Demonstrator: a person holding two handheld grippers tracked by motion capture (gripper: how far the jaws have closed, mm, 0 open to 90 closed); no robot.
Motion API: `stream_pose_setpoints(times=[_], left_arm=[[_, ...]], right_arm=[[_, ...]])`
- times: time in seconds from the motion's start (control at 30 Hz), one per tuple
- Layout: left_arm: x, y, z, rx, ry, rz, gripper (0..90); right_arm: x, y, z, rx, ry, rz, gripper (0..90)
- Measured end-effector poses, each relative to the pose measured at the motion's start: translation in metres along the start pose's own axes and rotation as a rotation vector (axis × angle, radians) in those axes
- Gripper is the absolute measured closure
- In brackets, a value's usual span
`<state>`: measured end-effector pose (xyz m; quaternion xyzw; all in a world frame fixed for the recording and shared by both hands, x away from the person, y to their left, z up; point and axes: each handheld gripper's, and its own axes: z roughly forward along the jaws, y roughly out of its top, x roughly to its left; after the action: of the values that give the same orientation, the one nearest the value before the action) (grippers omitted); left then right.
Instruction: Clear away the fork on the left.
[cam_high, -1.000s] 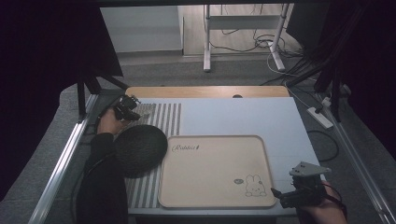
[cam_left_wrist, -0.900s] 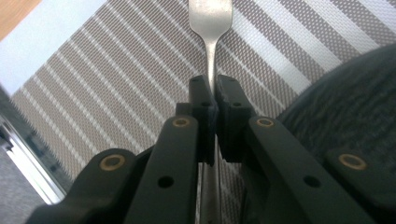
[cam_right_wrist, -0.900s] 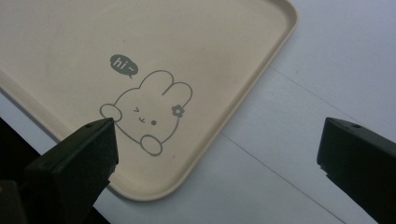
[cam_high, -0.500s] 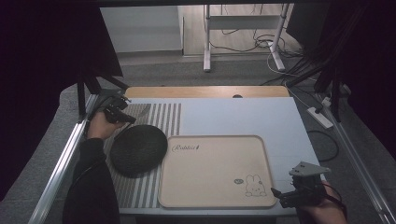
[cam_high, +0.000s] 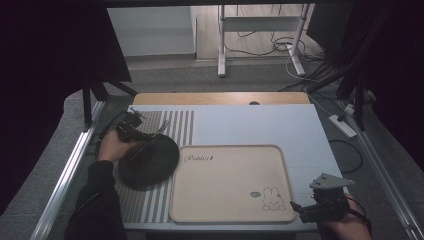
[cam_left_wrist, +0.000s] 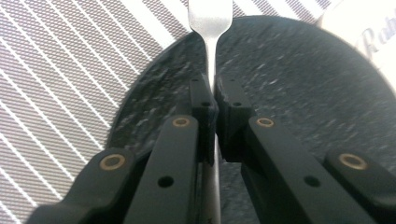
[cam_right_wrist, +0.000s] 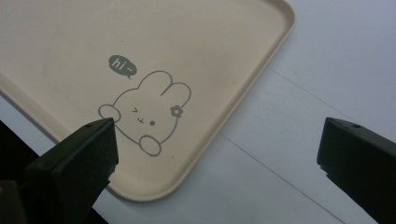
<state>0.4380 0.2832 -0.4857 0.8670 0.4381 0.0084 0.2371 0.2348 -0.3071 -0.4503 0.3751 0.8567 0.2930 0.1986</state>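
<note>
Left gripper (cam_high: 131, 131) sat at the left of the tabletop (cam_high: 260, 125), over the striped mat (cam_high: 177, 122). Its fingers (cam_left_wrist: 204, 105) were clenched on the handle of a fork (cam_left_wrist: 210, 21), whose head pointed away past the far rim of the black plate (cam_high: 150, 161). The plate lay on the mat, just left of the beige tray (cam_high: 227, 182). Right gripper (cam_high: 320, 207) hung off the tray's near right corner, by the rabbit print (cam_right_wrist: 147, 109); fingers (cam_right_wrist: 77, 161) released, wide apart, nothing between them.
</note>
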Motion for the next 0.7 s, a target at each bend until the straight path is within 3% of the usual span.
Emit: stream_pose_setpoints(times=[0.3, 0.5, 0.7], left_arm=[[-0.023, -0.005, 0.003, 0.017, -0.010, 0.018, 85.9], [-0.043, -0.010, 0.003, -0.002, -0.007, 0.033, 85.9], [-0.062, -0.011, 0.004, -0.026, -0.026, 0.019, 85.9]], right_arm=[[0.000, 0.000, -0.001, -0.010, 0.001, -0.006, 0.0], [0.001, -0.001, -0.002, -0.015, 0.001, -0.009, 0.0], [0.001, -0.001, -0.002, -0.021, 0.002, -0.009, 0.0]])
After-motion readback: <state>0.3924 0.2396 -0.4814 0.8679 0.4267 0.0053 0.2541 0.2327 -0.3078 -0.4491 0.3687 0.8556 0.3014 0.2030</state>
